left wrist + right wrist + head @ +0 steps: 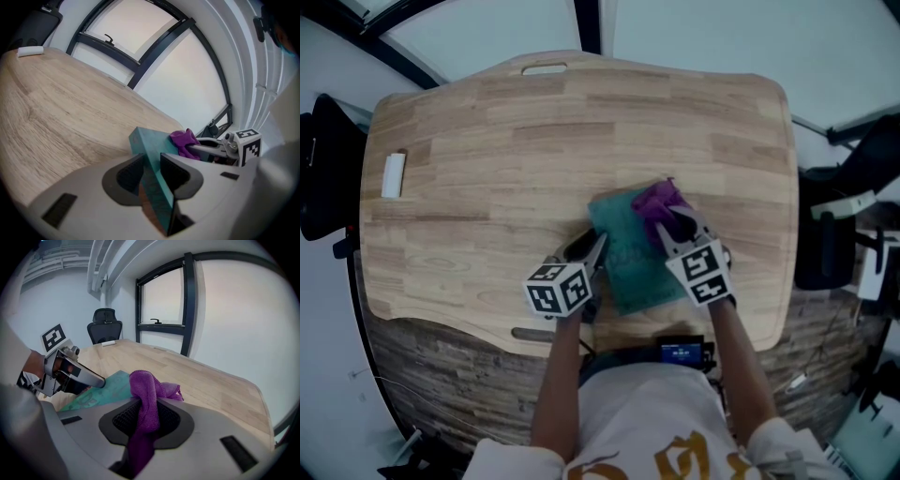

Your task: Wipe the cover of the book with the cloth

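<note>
A teal book (628,253) lies on the wooden table (516,159), near its front edge. My left gripper (589,249) is shut on the book's left edge; in the left gripper view the teal cover (149,149) runs straight between the jaws. My right gripper (671,225) is shut on a purple cloth (660,201), which rests on the book's far right corner. In the right gripper view the cloth (146,394) bunches up between the jaws, and the book (101,392) stretches left toward the left gripper (77,376).
A small white block (392,174) lies near the table's far left edge. Black office chairs stand to the left (323,169) and right (834,234) of the table. The table's front edge runs just behind both grippers.
</note>
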Action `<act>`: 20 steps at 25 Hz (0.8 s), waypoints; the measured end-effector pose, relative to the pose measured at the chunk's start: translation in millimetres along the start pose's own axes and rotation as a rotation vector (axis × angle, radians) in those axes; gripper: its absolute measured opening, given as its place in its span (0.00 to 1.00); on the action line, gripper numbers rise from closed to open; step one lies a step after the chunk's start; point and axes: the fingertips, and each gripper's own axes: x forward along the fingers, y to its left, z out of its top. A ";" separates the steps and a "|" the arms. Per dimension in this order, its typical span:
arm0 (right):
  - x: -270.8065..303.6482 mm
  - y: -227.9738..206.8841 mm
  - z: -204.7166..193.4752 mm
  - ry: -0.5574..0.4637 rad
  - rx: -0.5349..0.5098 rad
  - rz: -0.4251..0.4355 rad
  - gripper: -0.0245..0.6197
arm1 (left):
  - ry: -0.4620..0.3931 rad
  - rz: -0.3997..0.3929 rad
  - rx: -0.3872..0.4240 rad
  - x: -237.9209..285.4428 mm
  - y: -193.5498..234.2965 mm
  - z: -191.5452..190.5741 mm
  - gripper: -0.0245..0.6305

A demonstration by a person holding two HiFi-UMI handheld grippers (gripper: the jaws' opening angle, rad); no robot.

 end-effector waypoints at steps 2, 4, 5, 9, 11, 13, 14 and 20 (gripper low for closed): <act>2.2 -1.0 1.6 0.009 0.003 -0.001 0.13 | 0.006 -0.006 -0.007 0.0 0.3 -0.2 0.21; 5.2 -1.5 3.9 0.016 0.006 -0.004 0.13 | 0.013 -0.015 -0.013 0.0 0.7 -0.5 0.21; 6.8 -1.6 5.2 0.020 0.008 -0.006 0.13 | 0.015 -0.019 -0.013 0.0 0.7 -0.6 0.21; 12.4 -2.0 9.7 0.028 0.010 -0.001 0.13 | 0.020 -0.025 -0.010 0.7 -0.1 -0.3 0.21; 14.1 -1.9 11.5 0.030 0.012 0.002 0.13 | 0.023 -0.026 -0.013 0.5 -0.1 -0.7 0.21; 15.8 -1.6 12.9 0.033 0.012 0.003 0.13 | 0.026 -0.028 -0.016 0.3 0.2 -0.9 0.21; 16.8 -1.2 13.5 0.035 0.012 0.004 0.13 | 0.027 -0.029 -0.016 0.3 0.3 -0.9 0.21; 23.9 4.3 19.4 0.047 0.005 0.023 0.13 | 0.033 -0.034 -0.011 0.1 0.2 -0.7 0.21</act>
